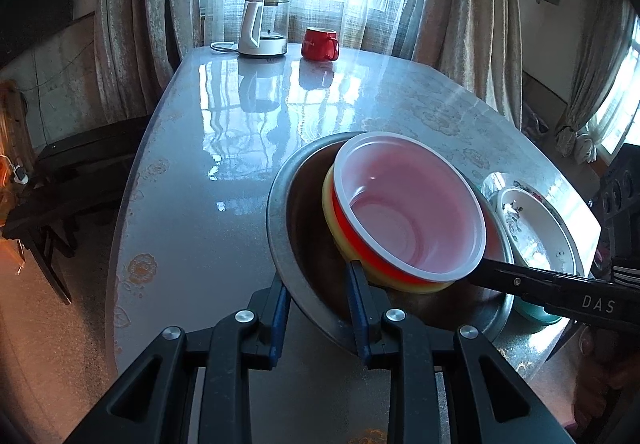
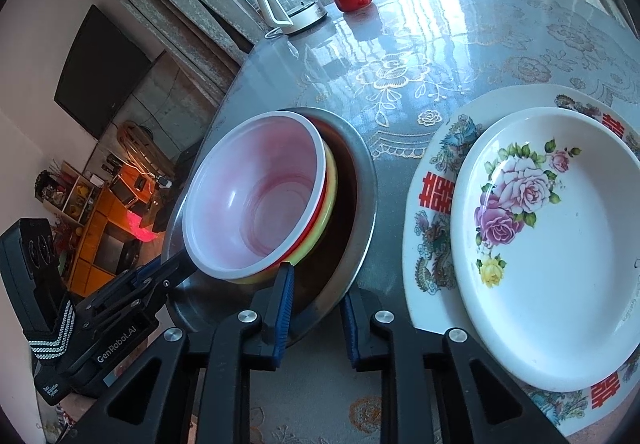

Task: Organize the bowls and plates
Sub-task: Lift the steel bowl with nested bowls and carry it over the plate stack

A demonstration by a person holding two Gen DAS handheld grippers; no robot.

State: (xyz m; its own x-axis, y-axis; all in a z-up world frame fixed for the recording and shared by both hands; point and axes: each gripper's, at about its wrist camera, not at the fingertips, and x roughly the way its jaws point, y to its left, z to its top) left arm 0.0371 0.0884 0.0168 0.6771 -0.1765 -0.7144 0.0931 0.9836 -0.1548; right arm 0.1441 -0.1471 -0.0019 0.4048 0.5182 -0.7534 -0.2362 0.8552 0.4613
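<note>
The lower bowls of the stack (image 1: 404, 212) are mostly hidden inside one another, only a red and a yellow band showing under the white rim, and the metal pan (image 1: 296, 220) below is partly covered. The stack sits tilted in this pan on the table (image 1: 192, 172), just beside two flowered plates (image 2: 552, 244). The left gripper (image 1: 320, 308) stands apart across the pan's rim, and the right gripper (image 2: 318, 308) is apart too, one finger (image 2: 284, 296) touching the stack.
</note>
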